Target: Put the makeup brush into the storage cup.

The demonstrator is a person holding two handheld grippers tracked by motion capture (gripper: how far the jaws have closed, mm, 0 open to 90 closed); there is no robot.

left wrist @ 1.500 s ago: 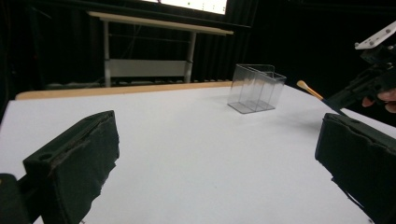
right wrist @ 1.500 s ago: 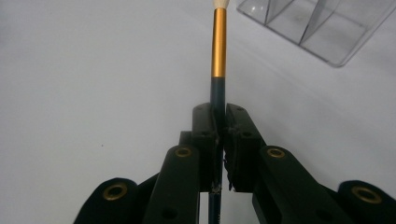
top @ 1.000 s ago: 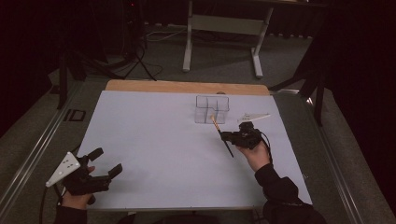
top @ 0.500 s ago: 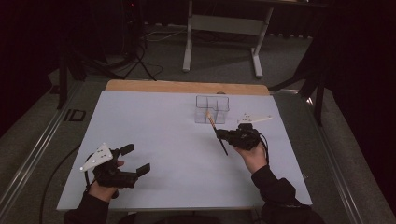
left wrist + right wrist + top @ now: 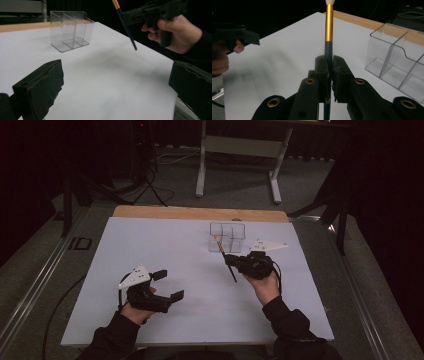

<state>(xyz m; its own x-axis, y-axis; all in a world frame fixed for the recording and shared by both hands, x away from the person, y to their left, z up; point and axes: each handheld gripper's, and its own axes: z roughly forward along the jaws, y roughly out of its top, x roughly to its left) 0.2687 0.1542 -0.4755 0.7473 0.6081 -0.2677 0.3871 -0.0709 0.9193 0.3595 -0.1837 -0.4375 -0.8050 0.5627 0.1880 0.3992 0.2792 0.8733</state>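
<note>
Nearest the person, well short of the clear organizer (image 5: 227, 236), the left tongs (image 5: 167, 285) hang over the bare white desk (image 5: 150, 245) with their jaws spread wide and nothing between them — the left gripper view looks out past both black pads at the organizer standing far off.

Closer to the organizer, just on its near side, the right tongs (image 5: 234, 260) are pressed together on a brush (image 5: 225, 258), pinching its dark handle. In the right gripper view the shaft runs up from between the pads, through a gold ferrule to a pale tip (image 5: 329, 2), and that tip leans toward the organizer's near wall. The dark tail end hangs free above the desk, touching nothing.

The brush looks light and stiff — a thin, smooth rod that could swivel or slip in the pads if nudged sideways, so a hold on the handle near the ferrule, as now, seems the safest. The organizer, at the far edge of the white sheet, stands upright with its compartments empty; thin clear plastic, probably easy to tip or push.
</note>
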